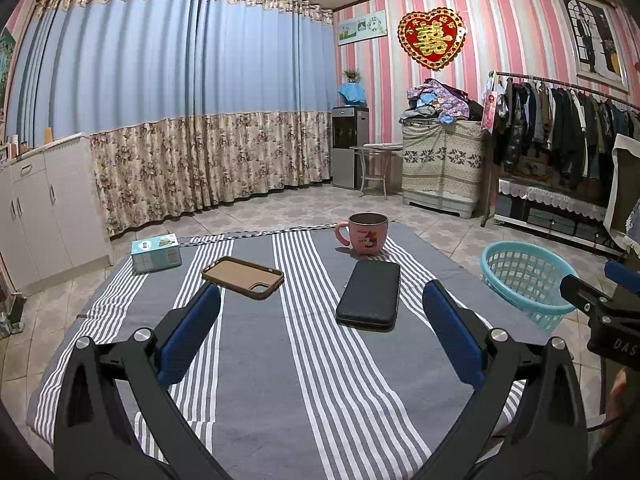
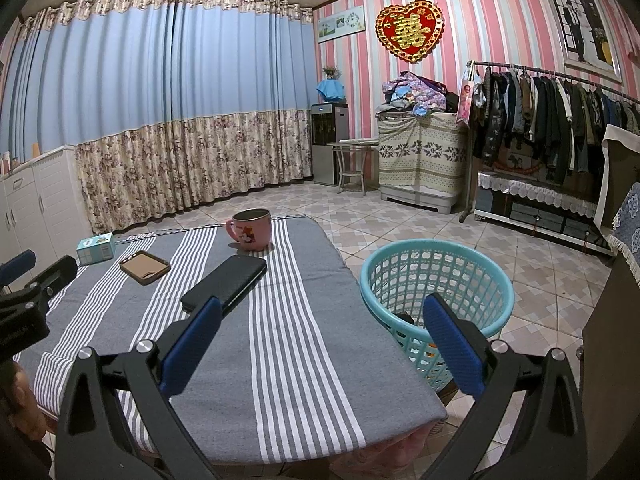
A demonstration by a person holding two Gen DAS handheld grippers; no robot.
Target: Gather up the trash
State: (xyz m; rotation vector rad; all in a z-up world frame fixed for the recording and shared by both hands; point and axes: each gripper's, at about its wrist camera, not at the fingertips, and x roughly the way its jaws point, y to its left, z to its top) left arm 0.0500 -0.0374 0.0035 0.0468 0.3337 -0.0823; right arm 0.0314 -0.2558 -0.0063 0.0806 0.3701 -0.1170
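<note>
Both the left gripper [image 1: 320, 312] and right gripper [image 2: 320, 316] hover spread wide and empty over the striped table [image 1: 256, 380], while the turquoise basket [image 2: 436, 280] beside its right edge holds what may be trash, half hidden.

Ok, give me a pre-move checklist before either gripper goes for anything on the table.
1. Left gripper open and empty: ok.
2. Right gripper open and empty: ok.
3. Basket upright beside the table's right edge, mouth unobstructed: ok.
4. Trash identified: not ok. Table holds a mug, black phone, brown case and small box; none is clearly rubbish.
5. Mug empty: cannot tell.
6. Basket contents: cannot tell, only a dark and an orange glimpse through the mesh.
</note>
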